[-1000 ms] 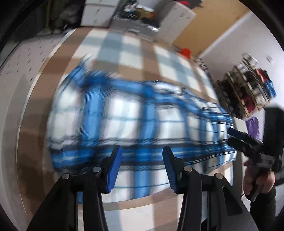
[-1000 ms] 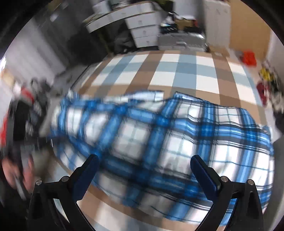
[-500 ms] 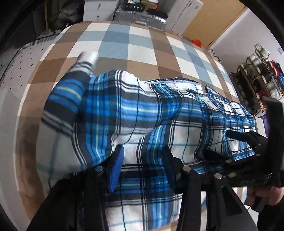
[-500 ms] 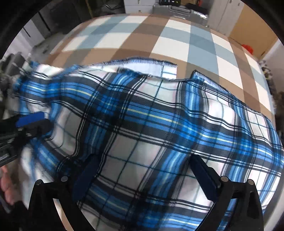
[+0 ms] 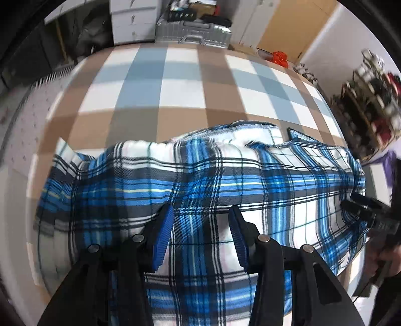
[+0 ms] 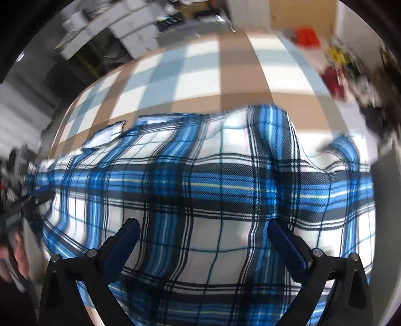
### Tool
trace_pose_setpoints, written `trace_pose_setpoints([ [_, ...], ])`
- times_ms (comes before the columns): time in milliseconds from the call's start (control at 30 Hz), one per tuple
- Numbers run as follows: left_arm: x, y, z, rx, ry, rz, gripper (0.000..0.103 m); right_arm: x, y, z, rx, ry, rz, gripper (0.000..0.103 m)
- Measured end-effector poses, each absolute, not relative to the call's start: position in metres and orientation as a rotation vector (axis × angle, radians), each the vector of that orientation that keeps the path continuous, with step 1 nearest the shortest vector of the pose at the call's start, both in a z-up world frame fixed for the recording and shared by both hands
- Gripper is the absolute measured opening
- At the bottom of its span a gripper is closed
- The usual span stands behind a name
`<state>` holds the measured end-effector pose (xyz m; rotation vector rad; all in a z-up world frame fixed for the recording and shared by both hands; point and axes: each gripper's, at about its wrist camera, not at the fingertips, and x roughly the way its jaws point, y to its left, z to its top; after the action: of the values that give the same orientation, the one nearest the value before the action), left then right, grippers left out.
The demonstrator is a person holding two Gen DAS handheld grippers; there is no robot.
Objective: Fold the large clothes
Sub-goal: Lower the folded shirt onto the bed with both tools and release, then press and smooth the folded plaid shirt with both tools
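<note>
A large blue, white and black plaid shirt lies spread on the checked brown, white and grey bed cover. It also fills the right wrist view. My left gripper is open, its blue pads just above the shirt's near part. My right gripper is wide open over the near part of the shirt. The right gripper shows at the right edge of the left wrist view, at the shirt's right end. The left gripper is a blur at the left edge of the right wrist view.
Beyond the bed stand white drawers, a silver suitcase and a wooden door. A shelf rack with items stands at the right. A red object lies on the floor near the door.
Both grippers have shifted over the shirt; the shirt's far edge now lies closer and more bunched. More of the checked cover shows beyond it. Both grippers stay open.
</note>
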<state>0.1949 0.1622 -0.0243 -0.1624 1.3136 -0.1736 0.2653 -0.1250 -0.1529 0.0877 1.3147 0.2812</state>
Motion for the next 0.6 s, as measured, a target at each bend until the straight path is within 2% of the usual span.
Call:
trace_pose_setpoints([
  [167, 0.187, 0.154, -0.019, -0.09, 1.326, -0.145, 0.039, 0.255, -0.099, -0.149, -0.137, 1.322, 0.246, 0.103],
  [267, 0.17, 0.159, -0.003, -0.142, 1.312, -0.158, 0.039, 0.24, -0.103, -0.117, -0.018, 1.254, 0.313, 0.103],
  [433, 0.123, 0.151, 0.037, -0.032, 1.157, -0.093, 0.04, 0.189, -0.096, -0.079, 0.044, 1.176, 0.469, 0.103],
  [500, 0.106, 0.148, 0.043, -0.021, 1.114, -0.092, 0.043, 0.17, -0.087, -0.086, -0.007, 1.178, 0.49, 0.103],
  [567, 0.096, 0.149, 0.039, -0.021, 1.099, -0.083, 0.052, 0.163, -0.085, -0.105, -0.08, 1.21, 0.464, 0.103],
  [600, 0.093, 0.15, 0.036, -0.026, 1.098, -0.089, 0.052, 0.158, -0.081, -0.113, -0.129, 1.207, 0.455, 0.103],
])
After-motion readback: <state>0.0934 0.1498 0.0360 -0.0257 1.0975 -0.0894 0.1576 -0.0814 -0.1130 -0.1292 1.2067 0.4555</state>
